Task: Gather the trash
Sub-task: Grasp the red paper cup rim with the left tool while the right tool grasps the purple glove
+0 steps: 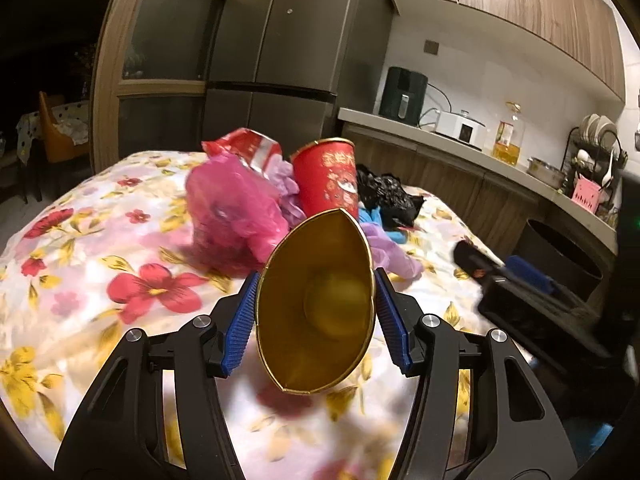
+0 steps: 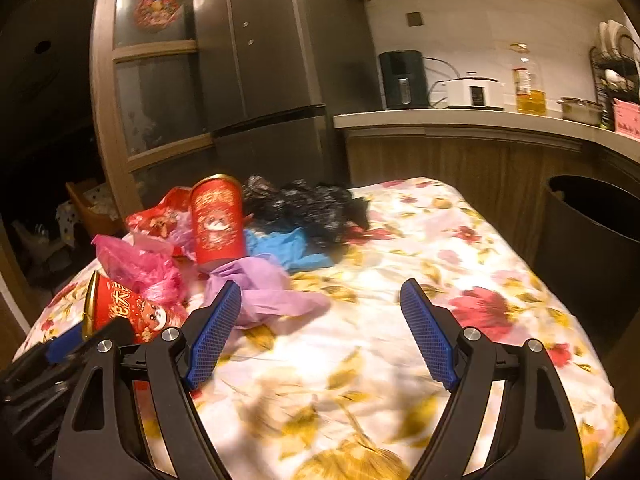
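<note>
Presently: left gripper (image 1: 316,308) clamped on one paper cup (image 1: 316,312), pads pressing both flanks so the rim is squashed to a pointed oval; gold lining, red printed outside, lifted clear of the floral tablecloth (image 1: 100,240). Right gripper (image 2: 320,336) spread wide, holding nothing, low over the cloth beside a lilac glove (image 2: 264,292).

Progress, as judged: early. One item in hand, none visibly binned.

Outstanding, heaped at the table's far end: upright red cup (image 2: 218,220), pink bag (image 2: 136,264), blue glove (image 2: 288,248), black bag (image 2: 308,204), red wrapper (image 2: 156,216).

Destination (presumed): dark bin (image 2: 592,224) beyond the table's right edge.
</note>
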Available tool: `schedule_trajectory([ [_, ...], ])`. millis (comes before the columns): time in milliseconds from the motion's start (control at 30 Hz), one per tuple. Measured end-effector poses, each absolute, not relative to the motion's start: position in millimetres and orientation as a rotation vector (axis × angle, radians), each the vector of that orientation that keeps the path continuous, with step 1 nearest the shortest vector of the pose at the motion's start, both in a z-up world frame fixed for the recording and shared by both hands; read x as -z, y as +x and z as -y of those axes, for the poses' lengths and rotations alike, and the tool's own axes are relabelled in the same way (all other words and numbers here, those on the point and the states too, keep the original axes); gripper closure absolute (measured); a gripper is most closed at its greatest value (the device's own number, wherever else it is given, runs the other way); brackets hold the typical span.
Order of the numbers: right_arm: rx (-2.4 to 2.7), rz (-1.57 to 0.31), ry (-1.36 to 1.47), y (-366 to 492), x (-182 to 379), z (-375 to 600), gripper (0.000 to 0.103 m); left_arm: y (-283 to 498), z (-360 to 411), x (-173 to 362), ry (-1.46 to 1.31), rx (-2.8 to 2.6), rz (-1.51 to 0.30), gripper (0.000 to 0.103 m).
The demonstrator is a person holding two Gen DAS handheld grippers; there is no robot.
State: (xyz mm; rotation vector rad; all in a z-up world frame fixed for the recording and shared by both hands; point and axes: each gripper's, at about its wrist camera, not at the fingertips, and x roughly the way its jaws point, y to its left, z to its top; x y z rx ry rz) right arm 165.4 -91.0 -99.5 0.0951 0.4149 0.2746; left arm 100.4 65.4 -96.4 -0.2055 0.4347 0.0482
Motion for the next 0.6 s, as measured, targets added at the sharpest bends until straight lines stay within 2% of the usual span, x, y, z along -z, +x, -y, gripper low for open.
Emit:
schedule_trajectory([
  [433,-0.359,-0.489,0.047,194.0,114.0,49.8,0.041,90.9,-93.4,90.1,-0.245,-0.084,-0.405,0.051],
  [533,-0.371,-0.522,0.036,199.8,119.9,43.4,0.051,89.0,-94.8,87.7,-0.248,-0.088,-0.398,0.051],
  [600,-0.378,-0.545,0.032,203.3,123.2,41.5,0.065,88.8,-95.1,86.1,-0.250,-0.090,-0.395,0.051],
])
